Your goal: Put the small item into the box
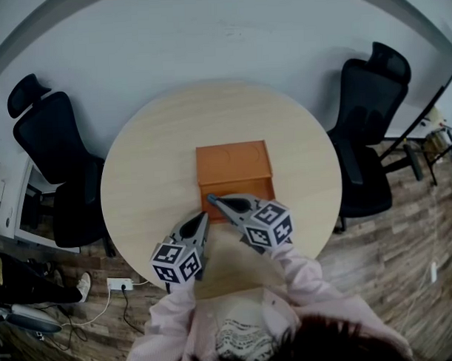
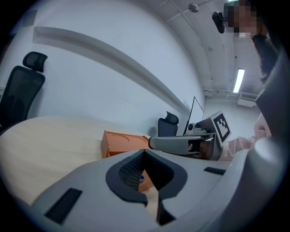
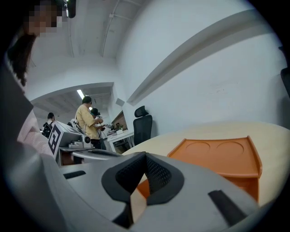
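An orange box (image 1: 233, 165) with a flat lid stands at the middle of the round table (image 1: 151, 164). A small blue item (image 1: 210, 199) shows right at the box's near left corner. My right gripper (image 1: 212, 199) has its tip over that item, with its jaws shut. The frames do not show whether the pads hold it. In the left gripper view the blue item (image 2: 142, 178) shows low, below the right gripper's tip (image 2: 150, 142). My left gripper (image 1: 204, 216) hovers just nearer, also shut with nothing in it. The box (image 3: 217, 154) fills the right of the right gripper view.
Two black office chairs (image 1: 55, 152) (image 1: 368, 127) stand at the table's left and right. A power strip (image 1: 118, 284) with cables lies on the wooden floor. People (image 3: 88, 120) stand at desks far off in the right gripper view.
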